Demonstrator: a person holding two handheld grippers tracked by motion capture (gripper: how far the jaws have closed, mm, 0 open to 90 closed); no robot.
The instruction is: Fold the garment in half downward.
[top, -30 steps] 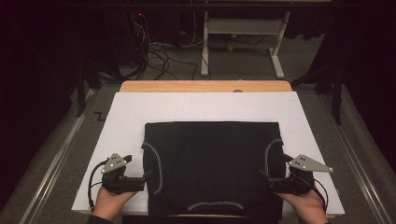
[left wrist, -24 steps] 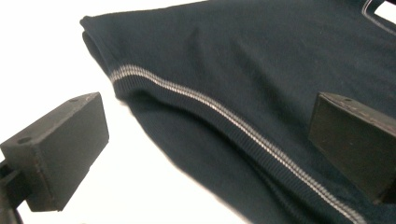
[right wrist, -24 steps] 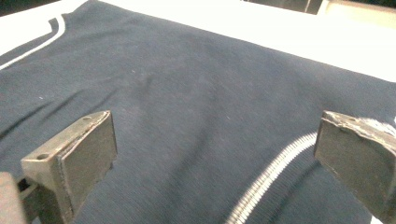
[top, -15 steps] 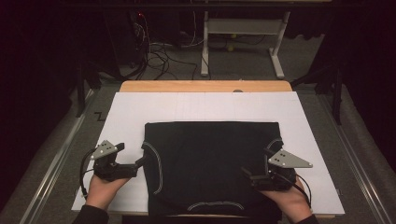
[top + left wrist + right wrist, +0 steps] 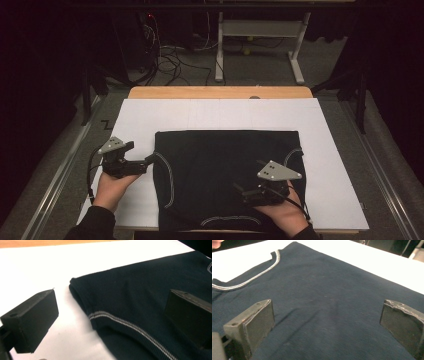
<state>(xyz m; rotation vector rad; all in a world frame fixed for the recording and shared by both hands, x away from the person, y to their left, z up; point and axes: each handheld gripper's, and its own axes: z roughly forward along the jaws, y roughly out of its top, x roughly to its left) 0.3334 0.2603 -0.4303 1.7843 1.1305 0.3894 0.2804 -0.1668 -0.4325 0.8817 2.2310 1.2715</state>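
A black garment (image 5: 220, 170) with thin grey trim lies folded flat on a white sheet (image 5: 225, 112). My left gripper (image 5: 149, 161) is at the garment's left edge, open. In the left gripper view the striped sleeve hem (image 5: 120, 321) lies between the spread jaws of the left gripper (image 5: 112, 317), one jaw over the sheet and one over the cloth. My right gripper (image 5: 237, 190) is over the near right part of the garment and points left. It is open (image 5: 327, 325) just above the flat cloth, with the grey-trimmed collar (image 5: 249, 280) ahead to its left.
The sheet covers a wooden table (image 5: 220, 92). Metal rails (image 5: 55, 180) run along both sides of the table. Beyond the far edge stand a white desk frame (image 5: 260, 45) and floor cables (image 5: 170, 57). Bare sheet surrounds the garment.
My left gripper moved away from the near edge, up along the garment's left side. My right gripper moved left from the right edge onto the garment. Both stayed open.
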